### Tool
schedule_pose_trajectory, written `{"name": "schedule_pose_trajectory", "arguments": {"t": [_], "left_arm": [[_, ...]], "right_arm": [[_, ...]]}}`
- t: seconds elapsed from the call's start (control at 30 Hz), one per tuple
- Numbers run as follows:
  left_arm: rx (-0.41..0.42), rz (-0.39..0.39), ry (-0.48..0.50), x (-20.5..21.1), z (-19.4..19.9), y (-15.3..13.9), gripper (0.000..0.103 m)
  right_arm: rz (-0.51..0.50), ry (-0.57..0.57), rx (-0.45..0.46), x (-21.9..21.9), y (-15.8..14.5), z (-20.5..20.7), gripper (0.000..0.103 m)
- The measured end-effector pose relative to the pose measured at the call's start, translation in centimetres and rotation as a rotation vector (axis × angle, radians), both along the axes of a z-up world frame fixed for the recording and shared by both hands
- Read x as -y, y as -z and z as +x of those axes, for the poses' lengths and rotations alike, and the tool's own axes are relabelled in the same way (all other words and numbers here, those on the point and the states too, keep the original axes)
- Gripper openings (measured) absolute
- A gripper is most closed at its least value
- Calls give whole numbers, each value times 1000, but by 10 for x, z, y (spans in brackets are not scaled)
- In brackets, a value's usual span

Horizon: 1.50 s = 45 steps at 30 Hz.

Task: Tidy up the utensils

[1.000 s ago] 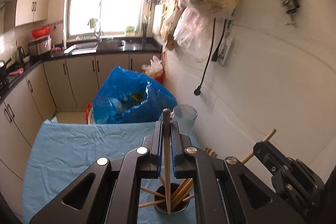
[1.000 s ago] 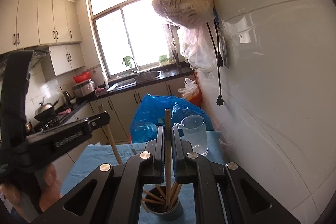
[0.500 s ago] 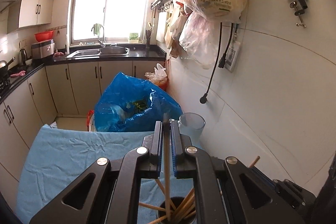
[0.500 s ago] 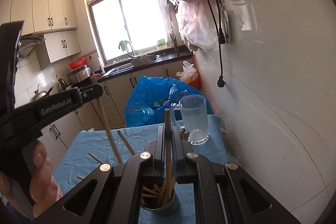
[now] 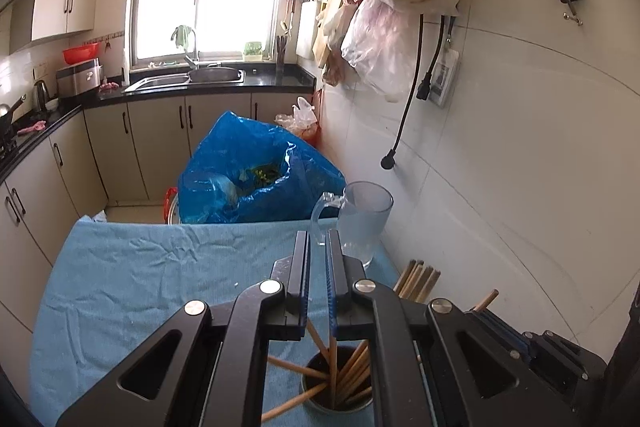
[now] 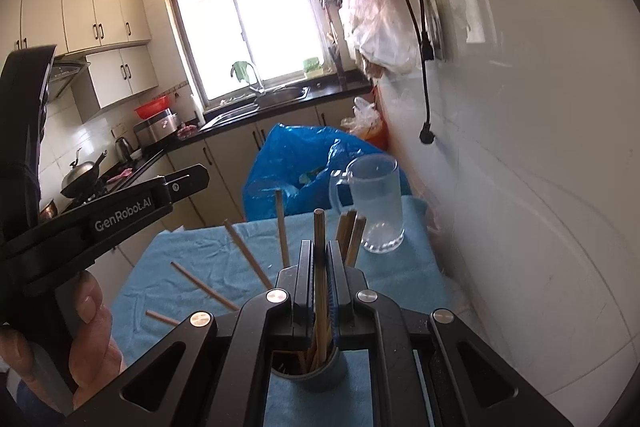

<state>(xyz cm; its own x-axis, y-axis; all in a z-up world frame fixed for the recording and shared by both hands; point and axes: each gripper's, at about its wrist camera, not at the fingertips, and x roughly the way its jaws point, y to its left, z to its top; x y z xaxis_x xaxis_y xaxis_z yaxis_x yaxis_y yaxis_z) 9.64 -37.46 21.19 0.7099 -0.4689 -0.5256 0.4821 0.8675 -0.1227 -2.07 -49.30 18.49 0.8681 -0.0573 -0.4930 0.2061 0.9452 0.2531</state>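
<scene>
A dark round holder (image 5: 339,393) stands on the blue cloth (image 5: 152,279), with several wooden chopsticks (image 5: 352,367) fanned out in it. My left gripper (image 5: 318,251) is above the holder, its jaws slightly apart and empty. In the right wrist view my right gripper (image 6: 320,259) is shut on one upright chopstick (image 6: 319,247) whose lower end reaches into the holder (image 6: 310,367). Other chopsticks (image 6: 246,253) lean out of the holder. The left gripper's finger (image 6: 132,205) shows at the left with the person's hand (image 6: 86,339).
A clear glass mug (image 5: 360,219) stands at the cloth's far right corner; it also shows in the right wrist view (image 6: 376,203). A blue plastic bag (image 5: 256,175) sits behind the table. A white tiled wall (image 5: 500,167) runs along the right. A cord and plug (image 5: 394,155) hang there.
My left gripper has opened and let its chopstick drop into the holder. My right gripper has come lower over the holder with its chopstick still gripped.
</scene>
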Motion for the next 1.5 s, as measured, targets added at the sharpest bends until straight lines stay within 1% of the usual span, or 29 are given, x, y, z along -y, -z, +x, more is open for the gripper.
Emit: {"name": "schedule_pose_trajectory", "arguments": {"t": [0.1,0.2,0.33,0.4,0.5,0.53,0.57,0.6,0.63,0.67,0.7,0.73,0.77,0.8,0.83,0.9,0.97,1.07,1.17,1.23,1.33,1.5], "left_arm": [[7,-5,-10,-7,-6,-1,7],[7,-15,-17,-17,-12,-4,7],[8,-27,-37,-35,-21,-8,7],[7,-35,-44,-46,-28,-8,7],[18,-38,-64,-67,-42,-5,7],[17,-38,-67,-72,-46,-3,8],[13,-35,-77,-79,-52,0,8],[11,-33,-84,-84,-56,2,13],[12,-29,-94,-92,-64,6,24],[17,-25,-99,-97,-70,10,32],[26,-13,-109,-102,-77,13,50],[46,2,-124,-108,-87,18,63],[75,21,-142,-115,-99,23,65],[92,34,-151,-118,-106,26,70],[115,58,-165,-124,-117,31,78],[124,86,-177,-136,-133,42,87],[129,116,-184,-148,-149,53,87],[131,177,-195,-163,-168,70,89],[98,210,-193,-179,-179,86,90],[54,204,-216,-194,-184,96,90],[15,192,-227,-211,-190,108,90],[-7,187,-224,-224,-194,118,90]], "right_arm": [[28,-6,-6,5,-1,-5,8],[21,10,7,5,-6,-11,8],[30,5,-5,7,-7,-12,18],[42,12,-3,7,-8,-16,18],[60,22,25,7,-13,-32,19],[65,25,34,5,-14,-38,23],[66,31,40,3,-13,-44,30],[64,40,43,0,-11,-51,34],[61,51,42,-3,-9,-58,44],[59,60,42,-5,-8,-63,53],[53,71,44,-10,-5,-70,58],[44,81,43,-14,-4,-76,72],[32,99,44,-18,-2,-82,86],[18,126,52,-24,0,-91,91],[5,148,61,-29,2,-98,96],[-47,195,62,-42,5,-112,97],[-102,220,38,-57,8,-119,103],[-159,244,18,-76,14,-130,103],[-221,294,20,-95,22,-144,103],[-236,309,14,-107,30,-152,103],[-260,306,3,-124,40,-160,103],[-304,274,-36,-146,49,-160,103]]}}
